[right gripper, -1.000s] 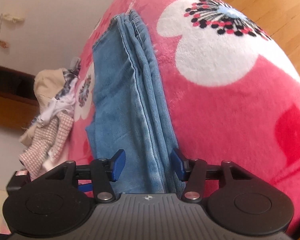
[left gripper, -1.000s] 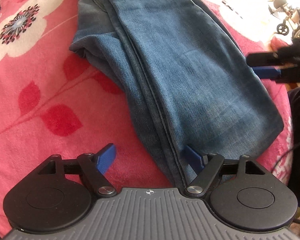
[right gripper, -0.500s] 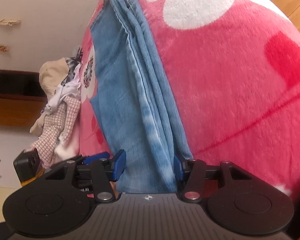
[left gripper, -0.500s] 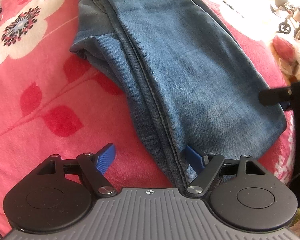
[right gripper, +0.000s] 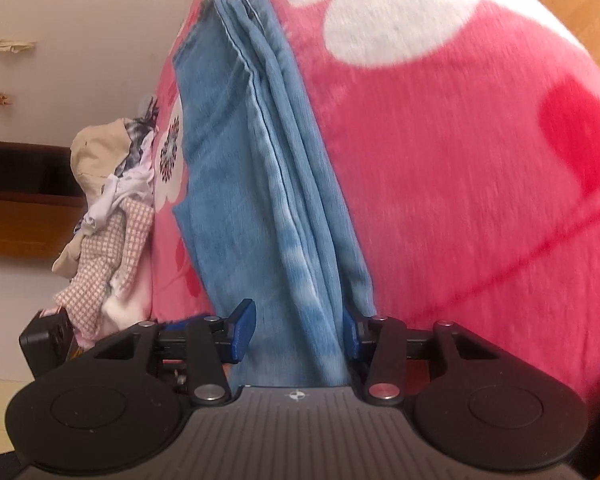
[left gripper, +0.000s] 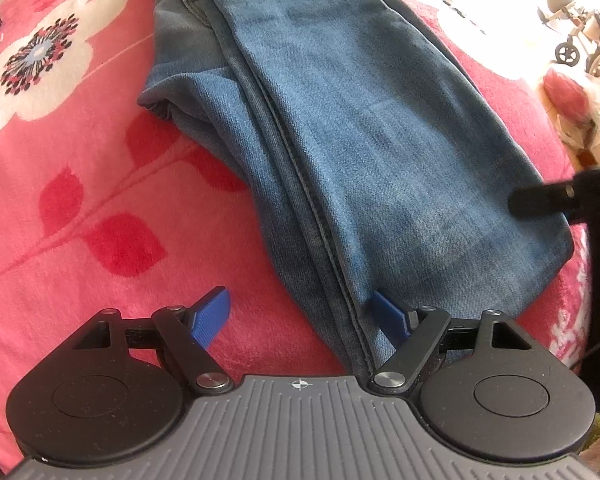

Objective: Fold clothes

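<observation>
Two tongs: both at the near end of one folded pair of jeans (left gripper: pixel 340 128).
Jeans: blue denim folded lengthwise, lying on a pink flowered blanket (left gripper: pixel 80 200); in the left wrist view they run from the top centre down to the bottom centre of the frame.
Left tongs (left gripper: pixel 302 320): jaws stand wide apart at the bottom of the frame; the seamed edge of the jeans lies between them, nearer the right blue pad, and the left pad is over bare blanket, gripping nothing.
Right tongs (right gripper: pixel 298 334): jaws are closing with the end of the jeans (right gripper: pixel 260 200) between them; whether the blue pads press the denim yet, I cannot tell for certain, though the right pad is against the fabric's edge.
Right tongs in left wrist view: a black tip enters at the right edge, beside the corner of the jeans.
Clothes pile (right gripper: pixel 104 220): checked, white and beige garments heaped at the left of the right wrist view, beyond the blanket's edge.
</observation>
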Demonstrator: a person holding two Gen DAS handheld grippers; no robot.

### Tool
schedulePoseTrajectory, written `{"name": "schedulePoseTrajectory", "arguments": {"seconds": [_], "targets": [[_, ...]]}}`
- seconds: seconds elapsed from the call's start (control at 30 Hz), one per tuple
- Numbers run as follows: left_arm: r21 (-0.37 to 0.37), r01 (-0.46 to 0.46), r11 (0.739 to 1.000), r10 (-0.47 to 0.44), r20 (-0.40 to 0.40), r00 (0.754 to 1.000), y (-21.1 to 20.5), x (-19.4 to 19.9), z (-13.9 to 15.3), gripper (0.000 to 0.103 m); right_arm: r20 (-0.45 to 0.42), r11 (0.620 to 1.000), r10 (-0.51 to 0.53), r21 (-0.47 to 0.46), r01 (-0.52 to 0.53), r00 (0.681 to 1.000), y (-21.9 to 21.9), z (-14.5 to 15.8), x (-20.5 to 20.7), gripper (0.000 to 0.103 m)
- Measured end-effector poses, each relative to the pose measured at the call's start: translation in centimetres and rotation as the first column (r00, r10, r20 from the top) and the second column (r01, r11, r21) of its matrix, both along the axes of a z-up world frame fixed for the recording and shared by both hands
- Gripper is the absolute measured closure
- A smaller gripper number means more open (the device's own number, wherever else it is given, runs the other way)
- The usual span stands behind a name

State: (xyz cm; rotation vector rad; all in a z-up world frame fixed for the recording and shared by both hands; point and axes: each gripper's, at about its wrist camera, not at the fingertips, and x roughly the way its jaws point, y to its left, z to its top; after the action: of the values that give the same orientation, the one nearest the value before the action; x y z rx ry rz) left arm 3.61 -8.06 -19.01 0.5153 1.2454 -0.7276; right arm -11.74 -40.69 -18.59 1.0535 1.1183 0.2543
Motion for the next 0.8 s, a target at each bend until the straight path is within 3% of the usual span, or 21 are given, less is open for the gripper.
{"name": "schedulePoseTrajectory", "arguments": {"seconds": [0.43,0.8], "targets": [[0.008,0.021,1.0,-0.021,0.025,0.999,1.4,0.1,0.0,0.023,-0.046,0.999,0.034,0.016,-0.034,0.998,0.0,0.5,-1.4,0.057],[0.006,0.02,1.0,-0.02,0.026,0.999,3.1,0.7,-0.1,0.023,-0.047,0.996,0.087,0.007,-0.086,0.995,0.7,0.3,-0.2,0.055]]}}
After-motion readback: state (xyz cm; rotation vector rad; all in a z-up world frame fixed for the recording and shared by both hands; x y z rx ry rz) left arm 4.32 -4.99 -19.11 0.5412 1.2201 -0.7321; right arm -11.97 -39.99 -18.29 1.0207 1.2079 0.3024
